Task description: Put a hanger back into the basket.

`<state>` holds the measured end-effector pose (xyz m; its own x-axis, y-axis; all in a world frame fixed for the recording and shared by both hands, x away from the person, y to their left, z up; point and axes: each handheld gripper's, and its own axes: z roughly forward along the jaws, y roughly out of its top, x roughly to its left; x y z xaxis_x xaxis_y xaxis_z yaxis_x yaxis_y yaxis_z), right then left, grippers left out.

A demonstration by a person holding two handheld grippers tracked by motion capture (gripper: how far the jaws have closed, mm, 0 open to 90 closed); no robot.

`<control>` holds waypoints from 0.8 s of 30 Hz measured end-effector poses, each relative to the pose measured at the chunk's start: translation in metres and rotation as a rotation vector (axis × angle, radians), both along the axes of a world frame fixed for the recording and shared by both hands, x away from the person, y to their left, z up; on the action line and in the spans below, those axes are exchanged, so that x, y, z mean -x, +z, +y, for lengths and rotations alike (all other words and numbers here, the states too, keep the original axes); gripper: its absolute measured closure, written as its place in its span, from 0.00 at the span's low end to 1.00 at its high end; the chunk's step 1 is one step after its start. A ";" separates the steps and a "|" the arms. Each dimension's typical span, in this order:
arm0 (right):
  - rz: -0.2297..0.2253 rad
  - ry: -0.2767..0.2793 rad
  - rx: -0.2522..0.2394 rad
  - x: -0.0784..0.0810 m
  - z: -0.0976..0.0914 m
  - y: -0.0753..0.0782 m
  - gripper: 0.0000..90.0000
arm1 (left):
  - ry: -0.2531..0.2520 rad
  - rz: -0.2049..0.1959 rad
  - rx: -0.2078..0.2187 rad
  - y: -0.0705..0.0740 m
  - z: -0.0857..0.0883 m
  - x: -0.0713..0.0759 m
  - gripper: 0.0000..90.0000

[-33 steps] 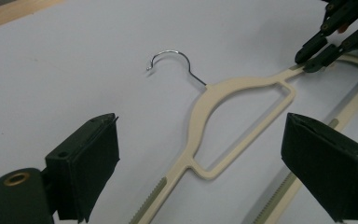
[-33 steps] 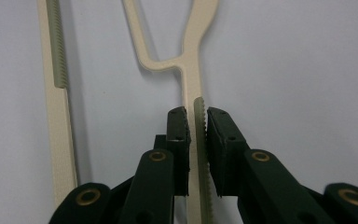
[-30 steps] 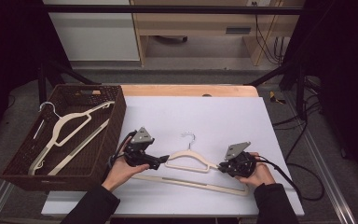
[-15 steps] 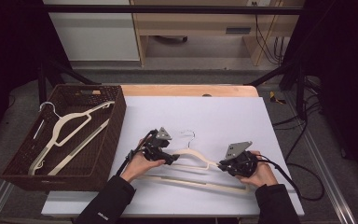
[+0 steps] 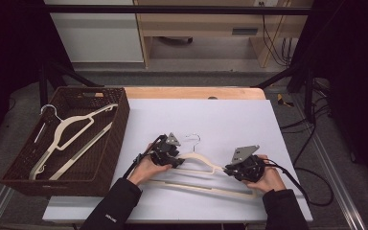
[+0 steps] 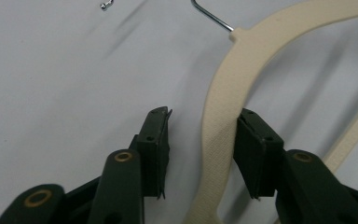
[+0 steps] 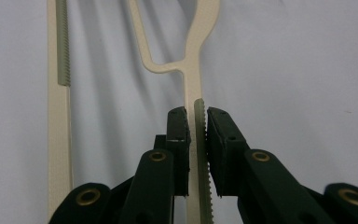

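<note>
— Since the earlier frame, what has been moved?
— Rightward along the cream hanger [image 5: 199, 165] on the surface [image 5: 230, 120], the left hand-held gripper [image 6: 203, 140]; its jaws are parted around the stiff, light shoulder.
— And the right hand-held gripper [image 7: 196, 128]?
— Clamped on the ridged arm, where slipping is judged unlikely.

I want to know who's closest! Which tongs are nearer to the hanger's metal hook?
Left. The left tongs sit just beside the metal hook on the hanger; the right tongs grip farther along its arm.
</note>
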<state>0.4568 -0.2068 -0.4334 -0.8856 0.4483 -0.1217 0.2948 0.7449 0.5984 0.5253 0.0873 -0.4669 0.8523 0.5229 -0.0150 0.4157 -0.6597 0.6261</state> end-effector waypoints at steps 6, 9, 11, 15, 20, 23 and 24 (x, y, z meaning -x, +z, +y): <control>-0.009 0.015 -0.003 0.000 -0.001 0.002 0.88 | -0.020 0.002 -0.030 0.003 -0.003 0.004 0.81; -0.005 0.007 -0.009 0.000 0.000 0.002 0.88 | -0.019 -0.004 -0.036 0.004 -0.003 0.005 0.82; 0.003 0.003 -0.011 0.000 -0.001 0.002 0.88 | -0.019 -0.022 -0.044 0.008 -0.003 0.010 0.82; 0.010 0.005 -0.029 0.001 -0.003 0.004 0.87 | -0.021 -0.064 -0.057 0.016 -0.003 0.018 0.82; 0.018 -0.003 -0.058 0.003 -0.005 0.008 0.83 | -0.020 -0.122 -0.074 0.023 -0.003 0.032 0.83; 0.032 -0.011 -0.124 0.004 -0.006 0.014 0.72 | -0.010 -0.147 -0.075 0.026 -0.001 0.042 0.83; 0.039 -0.017 -0.136 0.003 -0.006 0.015 0.69 | -0.010 -0.147 -0.075 0.026 -0.001 0.042 0.83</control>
